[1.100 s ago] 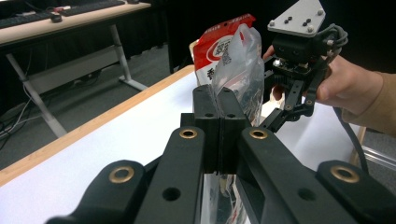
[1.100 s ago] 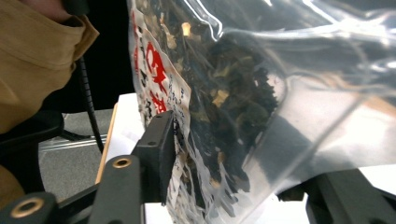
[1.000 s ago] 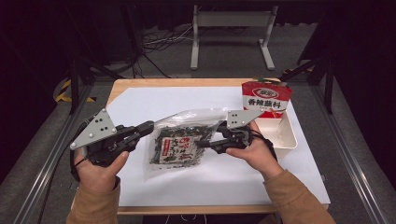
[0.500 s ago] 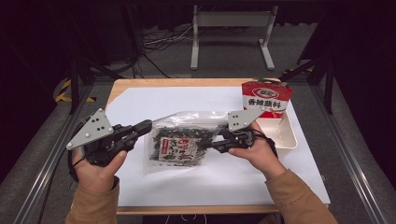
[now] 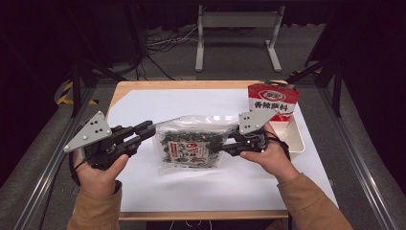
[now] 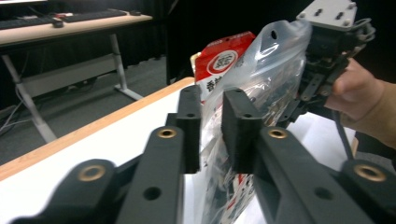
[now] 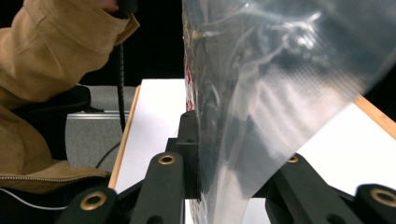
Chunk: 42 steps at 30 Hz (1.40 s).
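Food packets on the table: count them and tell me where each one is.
2. The clear plastic bag of dark dried food is held up at the table's middle; the red printed packet stands in the white tray at the right.

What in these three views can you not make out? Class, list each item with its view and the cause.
- Right gripper view: the right gripper has its far jaw veiled by the clear bag.
- High view: small print on the bag's label is too small to read.
- High view: the white tray is partly covered by the red packet and the right hand.
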Motion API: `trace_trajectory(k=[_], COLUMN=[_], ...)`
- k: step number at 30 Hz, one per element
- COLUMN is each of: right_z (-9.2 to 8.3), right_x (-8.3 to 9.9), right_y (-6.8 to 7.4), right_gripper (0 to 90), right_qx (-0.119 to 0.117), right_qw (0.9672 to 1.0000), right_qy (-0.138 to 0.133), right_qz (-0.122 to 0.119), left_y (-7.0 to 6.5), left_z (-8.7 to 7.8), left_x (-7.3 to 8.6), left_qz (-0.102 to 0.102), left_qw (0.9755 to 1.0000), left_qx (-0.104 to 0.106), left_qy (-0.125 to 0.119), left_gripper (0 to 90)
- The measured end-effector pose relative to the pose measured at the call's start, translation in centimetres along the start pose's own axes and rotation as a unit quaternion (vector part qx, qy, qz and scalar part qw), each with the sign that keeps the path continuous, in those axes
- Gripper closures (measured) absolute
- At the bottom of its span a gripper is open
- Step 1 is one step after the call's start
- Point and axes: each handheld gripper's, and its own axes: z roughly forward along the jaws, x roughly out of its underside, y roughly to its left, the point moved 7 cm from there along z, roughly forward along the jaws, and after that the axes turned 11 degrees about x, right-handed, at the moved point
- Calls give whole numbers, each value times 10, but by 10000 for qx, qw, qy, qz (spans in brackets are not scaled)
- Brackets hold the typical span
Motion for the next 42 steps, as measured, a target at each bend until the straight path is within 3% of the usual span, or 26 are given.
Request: trace_trajectory(k=[4, 11, 27, 42], right_z=[-9, -32, -71, -109], right_x=[-2, -5, -15, -21], right_y=[-5, -19, -37, -54], right_gripper=[733, 732, 732, 731], right_qx=[153, 513, 961, 1390], right_qw=[9999, 9982, 9939, 9882], right_qy=[48, 180, 249, 277], right_qz=[53, 253, 474, 580], left_y=[2, 9, 31, 53], left_z=[-2, 5, 16, 19], left_x=[1, 11, 35, 56], left_qz=[-21, -17, -293, -433], left_qw=[10000, 9994, 9965, 9939], left_qx=[-5, -63, -105, -226], left_qy=[11, 334, 772, 990], left_gripper=[645, 538, 465, 410])
